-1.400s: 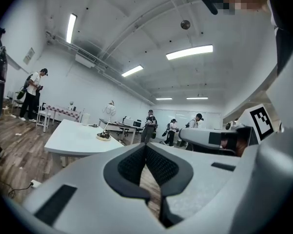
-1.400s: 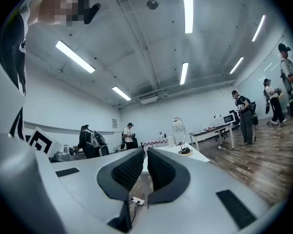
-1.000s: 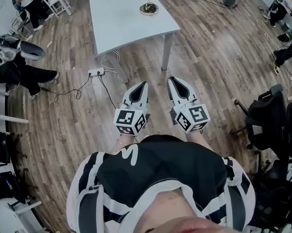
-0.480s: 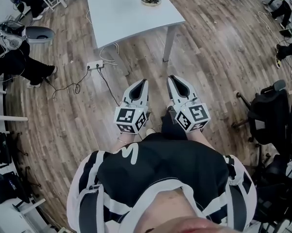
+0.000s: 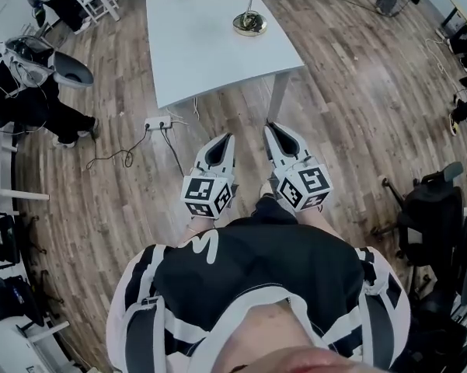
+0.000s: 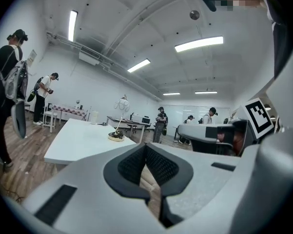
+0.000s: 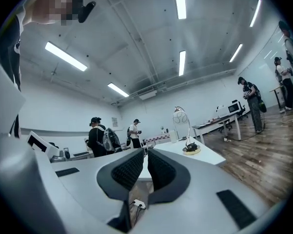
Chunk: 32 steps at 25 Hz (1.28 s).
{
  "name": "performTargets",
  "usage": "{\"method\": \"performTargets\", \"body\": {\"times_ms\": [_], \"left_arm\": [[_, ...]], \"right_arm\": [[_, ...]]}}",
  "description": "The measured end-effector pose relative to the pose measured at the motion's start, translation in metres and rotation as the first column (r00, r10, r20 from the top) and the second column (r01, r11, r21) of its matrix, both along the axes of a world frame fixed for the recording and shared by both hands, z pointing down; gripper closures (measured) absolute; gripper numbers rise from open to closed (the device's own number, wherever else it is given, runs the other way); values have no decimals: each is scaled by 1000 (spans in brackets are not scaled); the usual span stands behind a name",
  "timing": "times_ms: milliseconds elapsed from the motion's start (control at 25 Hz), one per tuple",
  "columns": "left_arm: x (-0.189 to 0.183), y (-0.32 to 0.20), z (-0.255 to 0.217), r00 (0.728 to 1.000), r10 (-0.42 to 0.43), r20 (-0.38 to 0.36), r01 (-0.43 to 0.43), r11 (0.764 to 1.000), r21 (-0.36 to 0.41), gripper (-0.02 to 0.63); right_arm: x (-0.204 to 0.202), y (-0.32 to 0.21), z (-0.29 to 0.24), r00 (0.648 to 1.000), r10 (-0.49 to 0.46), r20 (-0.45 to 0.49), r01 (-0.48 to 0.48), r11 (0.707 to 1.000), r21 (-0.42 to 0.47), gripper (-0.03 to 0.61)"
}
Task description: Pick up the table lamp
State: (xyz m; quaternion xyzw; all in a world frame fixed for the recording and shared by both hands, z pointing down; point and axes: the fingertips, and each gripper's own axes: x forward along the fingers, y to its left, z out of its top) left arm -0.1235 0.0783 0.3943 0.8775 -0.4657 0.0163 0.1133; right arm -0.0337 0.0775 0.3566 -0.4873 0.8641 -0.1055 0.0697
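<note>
The table lamp has a round brass base, a thin curved stem and a wire globe shade. It stands near the far right of the white table, well ahead of both grippers. My left gripper is held over the floor short of the table's near edge, its pads together with nothing held. My right gripper is beside it, with a narrow gap between its pads and nothing in it. The left gripper view shows the left gripper and, far off, the lamp. The right gripper points level toward the lamp.
A power strip with cables lies on the wood floor under the table's near edge. The table leg stands just ahead of my right gripper. A seated person is at the left, a black office chair at the right.
The table and lamp have come closer and lower in the head view as the person walks toward them. Both grippers keep the same side-by-side pose and jaw state.
</note>
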Motion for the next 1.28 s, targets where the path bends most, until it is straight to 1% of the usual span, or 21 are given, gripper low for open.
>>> {"method": "performTargets", "body": {"times_ms": [160,360,520,680,920,1000,1080,1200,1280], "left_arm": [[28,-52,-12,1000,-11,-10,12,1000,29,609],[68,-93,-21,1000,8,-12,-7,999,54,609],[85,-114,-12,1000,-9,-14,9,999,36,608],[94,-128,-6,1000,-8,-20,8,1000,13,607],[101,-140,-11,999,-30,-23,31,999,27,609],[99,-138,-13,999,-35,-12,35,999,30,608],[96,-137,-9,999,-40,1,40,999,15,609],[94,-135,1,998,-69,-5,68,997,-26,609],[93,-136,1,997,-82,0,82,996,-24,608]], "right_arm": [[30,-49,-15,1000,-4,-2,4,999,40,540],[60,-91,-13,1000,-10,2,10,1000,29,540],[74,-112,-10,1000,-29,-3,29,999,27,540],[81,-128,-3,999,-40,-3,40,999,6,540],[91,-137,-2,999,-54,-3,54,999,2,539],[89,-136,-2,998,-55,3,55,998,3,540],[87,-138,0,998,-59,13,59,998,0,540],[84,-139,7,996,-89,18,90,996,-24,538],[83,-139,11,994,-103,22,103,994,-31,540]]}}
